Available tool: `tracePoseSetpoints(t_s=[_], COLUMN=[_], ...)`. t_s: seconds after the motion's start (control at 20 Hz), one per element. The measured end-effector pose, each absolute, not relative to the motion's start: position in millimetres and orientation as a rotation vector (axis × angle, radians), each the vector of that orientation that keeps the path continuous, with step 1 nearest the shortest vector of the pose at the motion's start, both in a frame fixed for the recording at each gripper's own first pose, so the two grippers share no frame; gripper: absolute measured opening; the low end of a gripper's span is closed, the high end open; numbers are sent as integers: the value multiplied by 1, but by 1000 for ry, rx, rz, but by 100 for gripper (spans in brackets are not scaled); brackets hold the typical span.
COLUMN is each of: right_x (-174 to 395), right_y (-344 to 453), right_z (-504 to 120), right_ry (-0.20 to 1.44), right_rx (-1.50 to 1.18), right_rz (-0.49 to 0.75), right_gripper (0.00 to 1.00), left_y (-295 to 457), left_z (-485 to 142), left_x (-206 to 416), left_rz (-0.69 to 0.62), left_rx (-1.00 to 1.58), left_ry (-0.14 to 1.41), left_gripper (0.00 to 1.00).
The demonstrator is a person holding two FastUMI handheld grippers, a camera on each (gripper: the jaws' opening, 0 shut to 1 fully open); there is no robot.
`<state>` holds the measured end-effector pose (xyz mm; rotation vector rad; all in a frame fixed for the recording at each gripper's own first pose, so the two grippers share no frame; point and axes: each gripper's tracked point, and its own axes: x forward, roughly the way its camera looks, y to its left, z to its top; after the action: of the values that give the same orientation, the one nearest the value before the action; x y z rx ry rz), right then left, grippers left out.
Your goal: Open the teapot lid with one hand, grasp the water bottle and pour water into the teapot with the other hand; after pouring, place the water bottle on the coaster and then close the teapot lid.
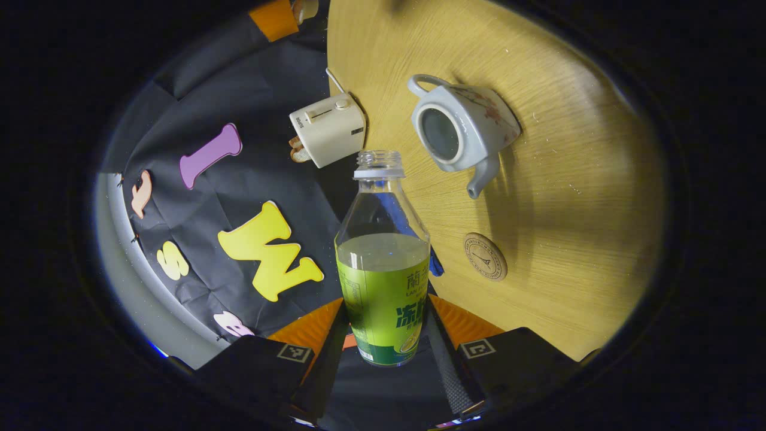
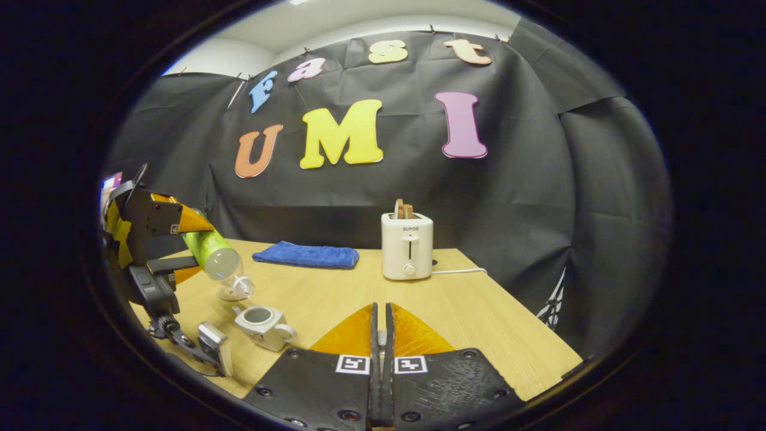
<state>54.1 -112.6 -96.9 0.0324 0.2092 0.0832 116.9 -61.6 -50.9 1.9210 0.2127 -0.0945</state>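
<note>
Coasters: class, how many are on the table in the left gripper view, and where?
1. The coaster lies flat on the table, between the held water bottle and the open teapot.

The water bottle [image 1: 383, 263] has its base hidden between the left gripper [image 1: 383, 359] fingers. The blue towel [image 1: 435, 263] is mostly hidden behind the bottle in the left gripper view. In the right gripper view, the coaster [image 2: 230, 293] is partly covered by the bottle mouth. Whether anything sits between the right gripper [image 2: 381, 335] fingers cannot be told.
</note>
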Motion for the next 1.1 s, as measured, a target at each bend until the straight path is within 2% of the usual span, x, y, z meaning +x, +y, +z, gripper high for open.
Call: tracePoseSetpoints(t_s=[0.25,0.7,1.0,1.1], right_x=[50,42,43,44], right_y=[-104,-74,-67,-63], right_z=[-80,-51,-44,-45], right_ry=[195,156,140,143], right_rx=[36,12,3,1], right_rz=[79,96,95,96], right_gripper=[0,0,0,0], left_y=[-52,4,11,14], left_z=[-69,-64,-63,-55], left_x=[110,115,134,148], left_rz=[-123,-102,-116,-111], left_rx=[1595,567,185,78], left_ry=[223,284,245,187], left_gripper=[75,75,75,75])
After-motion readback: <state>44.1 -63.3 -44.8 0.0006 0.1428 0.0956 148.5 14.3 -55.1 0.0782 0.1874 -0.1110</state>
